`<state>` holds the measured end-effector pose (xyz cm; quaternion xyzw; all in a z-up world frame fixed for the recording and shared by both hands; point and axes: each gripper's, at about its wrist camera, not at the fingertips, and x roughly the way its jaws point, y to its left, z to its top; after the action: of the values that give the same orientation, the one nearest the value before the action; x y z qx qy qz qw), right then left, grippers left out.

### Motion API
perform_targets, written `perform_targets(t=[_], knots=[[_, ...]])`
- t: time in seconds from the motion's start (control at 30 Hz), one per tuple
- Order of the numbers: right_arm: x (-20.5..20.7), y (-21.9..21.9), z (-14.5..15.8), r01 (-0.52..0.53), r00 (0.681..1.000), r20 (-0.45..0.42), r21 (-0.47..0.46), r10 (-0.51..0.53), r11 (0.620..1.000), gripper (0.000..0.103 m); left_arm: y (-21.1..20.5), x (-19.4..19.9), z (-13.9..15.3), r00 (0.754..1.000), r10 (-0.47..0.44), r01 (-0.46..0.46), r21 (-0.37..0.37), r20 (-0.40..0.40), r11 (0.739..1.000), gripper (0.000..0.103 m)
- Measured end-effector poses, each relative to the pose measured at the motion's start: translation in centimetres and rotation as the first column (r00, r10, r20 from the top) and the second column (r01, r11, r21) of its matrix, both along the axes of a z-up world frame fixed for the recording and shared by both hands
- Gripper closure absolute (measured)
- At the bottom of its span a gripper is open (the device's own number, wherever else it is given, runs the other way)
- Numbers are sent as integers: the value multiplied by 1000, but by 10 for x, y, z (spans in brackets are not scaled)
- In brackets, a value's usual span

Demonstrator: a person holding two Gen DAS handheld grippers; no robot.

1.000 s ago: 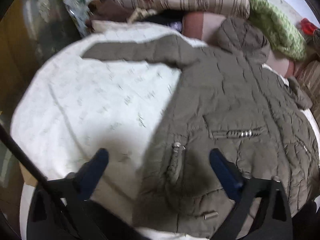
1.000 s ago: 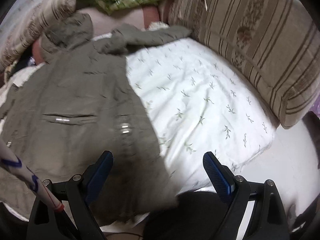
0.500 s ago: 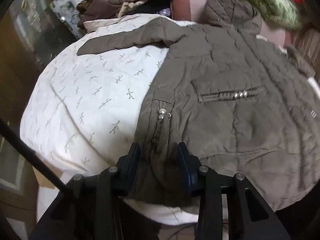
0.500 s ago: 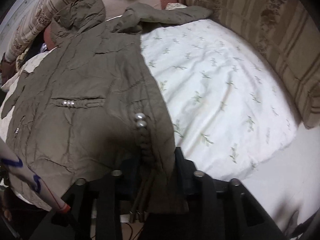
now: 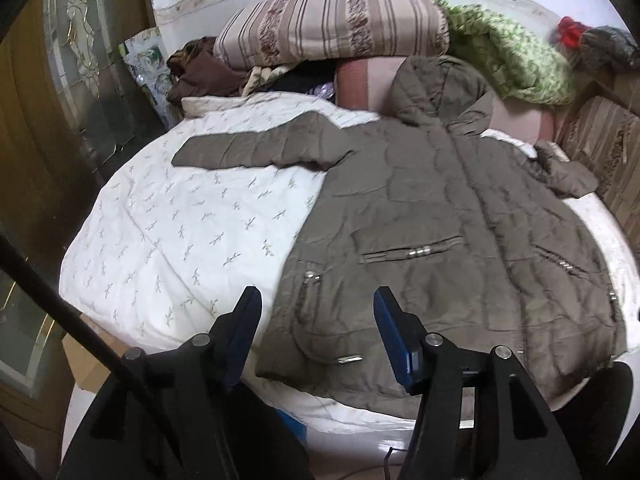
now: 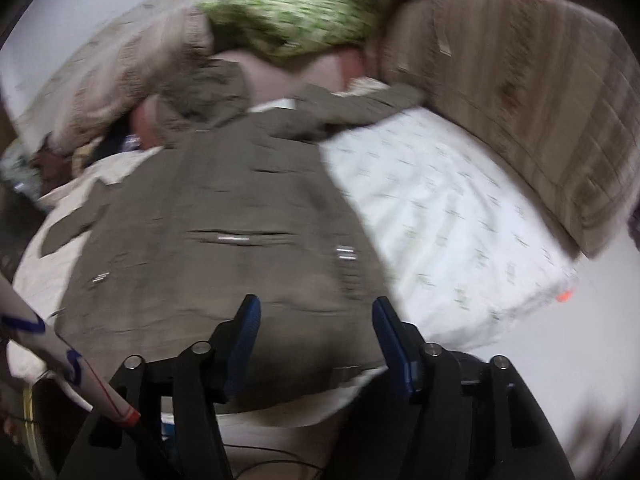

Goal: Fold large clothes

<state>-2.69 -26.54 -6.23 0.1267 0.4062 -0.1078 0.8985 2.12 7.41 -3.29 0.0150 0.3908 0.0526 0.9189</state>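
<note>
An olive quilted hooded jacket (image 5: 448, 232) lies front up and spread flat on a white leaf-print quilt (image 5: 188, 232), one sleeve (image 5: 256, 148) stretched out to the left. My left gripper (image 5: 316, 332) hovers above the jacket's near left hem, jaws opening, nothing pressed between the blue pads. In the blurred right wrist view the same jacket (image 6: 224, 248) fills the left half. My right gripper (image 6: 316, 332) hangs over its near right hem, jaws opening, clear of the cloth.
Striped cushions (image 5: 332, 28) and a green knitted blanket (image 5: 516, 60) pile up at the far end. A striped bolster (image 6: 520, 100) runs along the right side. A wooden glazed door (image 5: 60, 100) stands left. White floor (image 6: 560, 380) shows at the near right.
Both grippers closed on the jacket's lower hem half a second ago, then let go, lifted and pulled back. The jacket now lies flat and farther from both cameras.
</note>
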Motion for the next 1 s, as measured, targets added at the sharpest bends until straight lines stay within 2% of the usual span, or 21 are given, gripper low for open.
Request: perform_targets(t=[0.17,0.37,0.5,0.63,0.8,0.93,1.0], knots=[[-1,44,22,-111,993,43,-25,112,993,33,-4,-20,16,998,-16,16,10,55,1000,39],[-16,70,37,-137,986,83,-79,143,987,28,7,-27,27,998,-4,3,5,66,1000,39],[-14,74,44,-161,983,77,-100,169,982,28,20,-29,44,996,37,-39,29,86,999,37],[8,78,50,-198,975,83,-82,204,977,26,48,-26,64,986,122,-129,51,114,990,29],[44,83,39,-220,974,56,-28,221,975,26,95,12,78,971,219,-224,53,92,973,29],[67,91,29,-262,965,-2,-21,262,965,26,138,57,79,962,268,-267,-14,56,964,29],[74,94,24,-270,963,-22,-35,269,962,26,166,87,74,954,299,-296,-82,23,952,28]])
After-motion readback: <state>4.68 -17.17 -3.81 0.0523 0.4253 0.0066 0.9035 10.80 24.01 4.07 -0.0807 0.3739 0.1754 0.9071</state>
